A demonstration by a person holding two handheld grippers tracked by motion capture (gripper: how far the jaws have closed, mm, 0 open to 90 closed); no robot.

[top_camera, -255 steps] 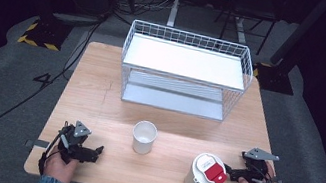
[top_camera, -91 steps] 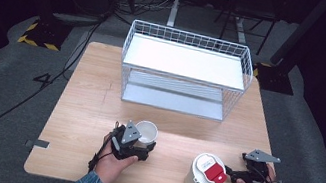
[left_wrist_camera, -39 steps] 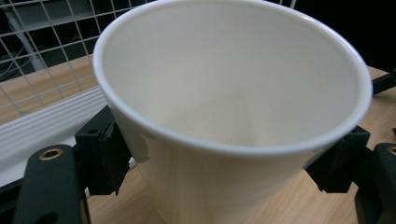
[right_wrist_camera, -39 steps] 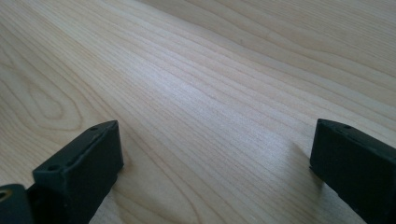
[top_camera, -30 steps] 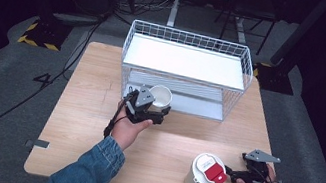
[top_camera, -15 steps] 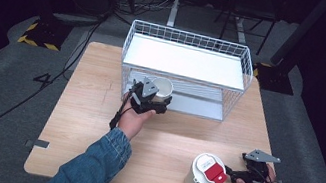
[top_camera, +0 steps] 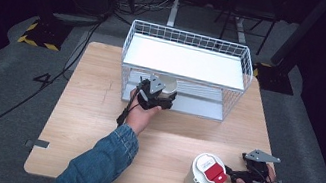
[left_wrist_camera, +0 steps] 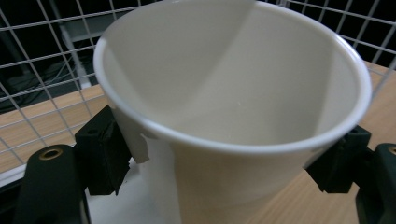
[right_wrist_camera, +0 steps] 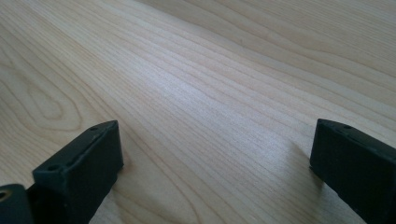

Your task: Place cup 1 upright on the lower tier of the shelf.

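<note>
Nearest, at the worktop's (top_camera: 84, 123) front right corner, the right tool (top_camera: 233, 175) rests by a lidded white cup (top_camera: 203, 173) with a red tab on its flat round lid. Its own view shows its blocky black jaws standing wide apart over bare pale wood with long flowing grain, nothing between them.

Farther in, a hand in a blue denim sleeve (top_camera: 100, 161) carries the left tool (top_camera: 165, 103), clamped on the open white cup (left_wrist_camera: 233, 116). The cup is a smooth, matte, tapered paper shape with a rolled rim, and the two black pads press its wall from either side below that rim. It hangs at the mouth of the lower level of the white wire rack (top_camera: 190, 39), just under the rack's flat white top shelf.

Judging by this, the step in hand is placing the cup on the lower shelf. The next move likely calls for easing it forward between the thin wire bars, keeping the rim clear of the shelf above, lowering it until its base sits flat, then letting the jaws part.
</note>
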